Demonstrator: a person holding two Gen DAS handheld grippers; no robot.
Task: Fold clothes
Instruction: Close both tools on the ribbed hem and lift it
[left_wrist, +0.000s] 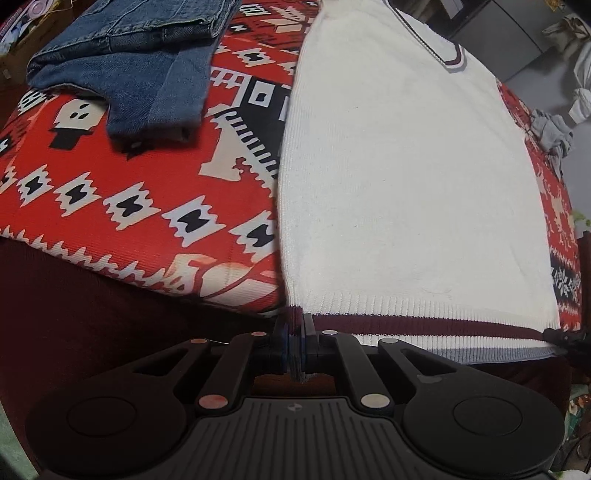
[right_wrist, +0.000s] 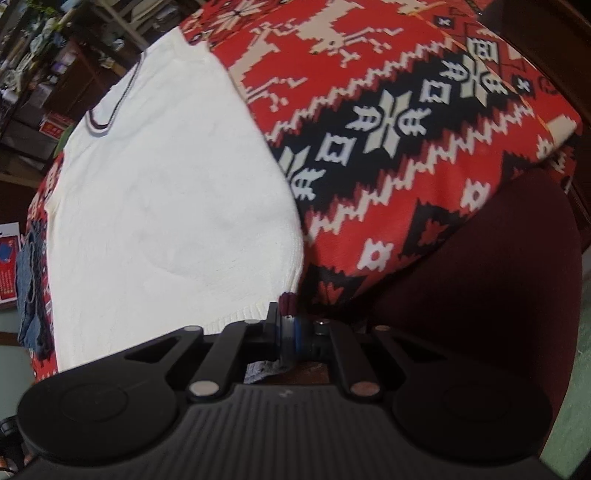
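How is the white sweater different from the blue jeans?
The white sweater is cream knit with a maroon hem stripe; the blue jeans are denim. The sweater lies spread flat, its hem pinched by both grippers; the jeans are folded and untouched. Both rest on the red patterned blanket.

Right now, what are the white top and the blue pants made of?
The white sweater looks like soft knitted yarn, maybe cotton or wool: fine ribs run along its maroon-striped hem, which both hand-held grippers pinch, the left hand-held gripper and the right hand-held gripper. The folded jeans look like denim: faded blue weave with stitched seams.
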